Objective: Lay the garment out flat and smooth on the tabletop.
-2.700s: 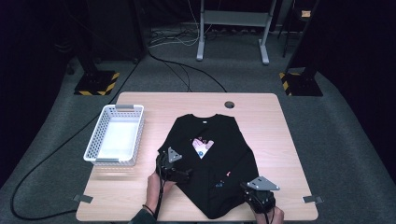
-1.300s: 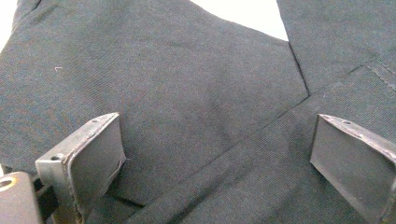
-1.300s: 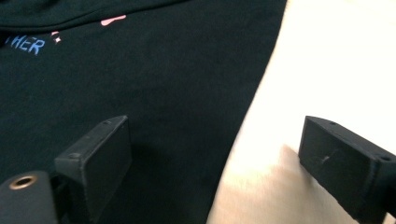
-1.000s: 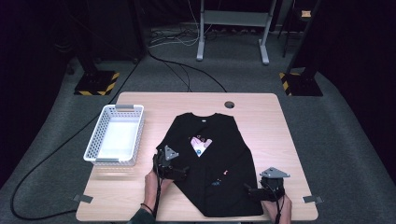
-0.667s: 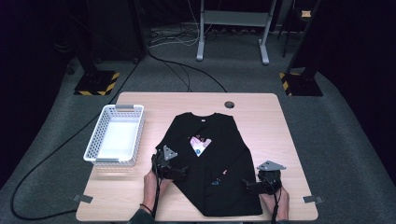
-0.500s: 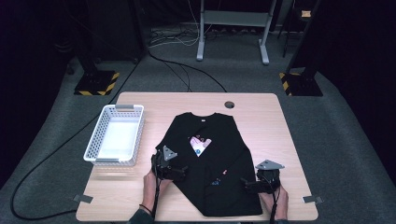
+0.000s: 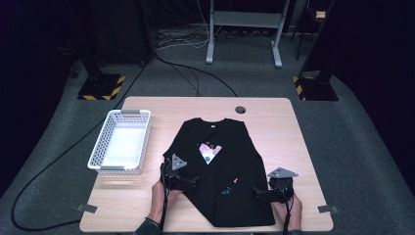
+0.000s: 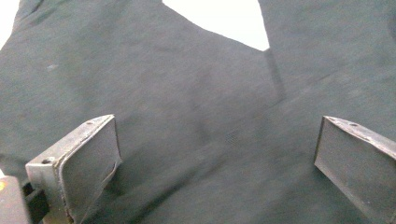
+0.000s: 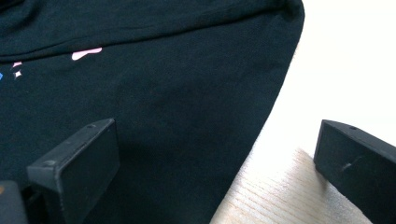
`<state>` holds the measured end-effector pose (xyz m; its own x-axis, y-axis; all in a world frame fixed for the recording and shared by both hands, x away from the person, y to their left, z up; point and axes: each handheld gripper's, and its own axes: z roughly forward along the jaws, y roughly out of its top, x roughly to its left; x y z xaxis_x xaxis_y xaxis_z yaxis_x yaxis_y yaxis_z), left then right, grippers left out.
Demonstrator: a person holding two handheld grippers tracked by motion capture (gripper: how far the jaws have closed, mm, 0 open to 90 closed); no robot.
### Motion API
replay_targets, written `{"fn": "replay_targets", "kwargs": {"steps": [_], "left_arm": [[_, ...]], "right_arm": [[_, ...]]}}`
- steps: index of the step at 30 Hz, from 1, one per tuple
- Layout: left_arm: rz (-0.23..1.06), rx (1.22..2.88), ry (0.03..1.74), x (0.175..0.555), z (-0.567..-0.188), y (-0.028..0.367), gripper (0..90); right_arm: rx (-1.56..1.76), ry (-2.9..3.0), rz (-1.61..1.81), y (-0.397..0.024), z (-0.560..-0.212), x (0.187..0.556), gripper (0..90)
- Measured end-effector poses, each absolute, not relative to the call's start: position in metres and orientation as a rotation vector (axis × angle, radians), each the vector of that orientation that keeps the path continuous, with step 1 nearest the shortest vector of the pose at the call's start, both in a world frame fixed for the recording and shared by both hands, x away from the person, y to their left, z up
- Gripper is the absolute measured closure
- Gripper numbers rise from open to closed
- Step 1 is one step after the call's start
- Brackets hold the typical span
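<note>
A black long-sleeved shirt (image 7: 237, 147) with a small pink and white print (image 7: 210, 152) lies flat on the wooden table (image 7: 286, 129), collar at the far side. My left gripper (image 7: 190, 182) rests at the shirt's near left side, open, with the dark cloth (image 8: 196, 93) spread under its jaws. Over the shirt's near right edge my right gripper (image 7: 260, 192) is open too. In the right gripper view the shirt's edge (image 9: 275, 93) runs between the jaws, cloth at the left and bare table (image 9: 280, 196) at the right. A hand holds each gripper.
A white slatted basket (image 7: 115, 169), with nothing in it, stands on the table's left side. A round cable hole (image 7: 240, 109) sits near the far edge. Tape strips (image 7: 325, 209) mark the near corners. Bare wood lies right of the shirt.
The shirt's lower part, bunched at an angle 2.7 s ago, now lies spread with a straighter hem. My right gripper has moved right and a little farther up the table. The left gripper barely shifted.
</note>
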<state>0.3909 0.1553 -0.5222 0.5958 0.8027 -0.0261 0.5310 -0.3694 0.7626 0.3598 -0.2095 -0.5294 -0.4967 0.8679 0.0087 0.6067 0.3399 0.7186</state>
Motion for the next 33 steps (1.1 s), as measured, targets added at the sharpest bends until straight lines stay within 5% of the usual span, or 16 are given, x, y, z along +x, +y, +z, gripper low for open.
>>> {"fn": "replay_targets", "kwargs": {"steps": [15,21,33], "left_arm": [[0.358,2.153,0.891,0.391,-0.514,0.095,5.6],[0.360,2.185,0.907,0.394,-0.514,0.085,36.9],[0.375,2.180,0.887,0.387,-0.517,0.094,71.3]], "right_arm": [[1.301,2.232,0.952,-0.209,-0.529,0.360,0.0],[1.303,2.230,0.952,-0.210,-0.529,0.360,0.0],[1.311,2.219,0.953,-0.210,-0.529,0.360,0.7]]}}
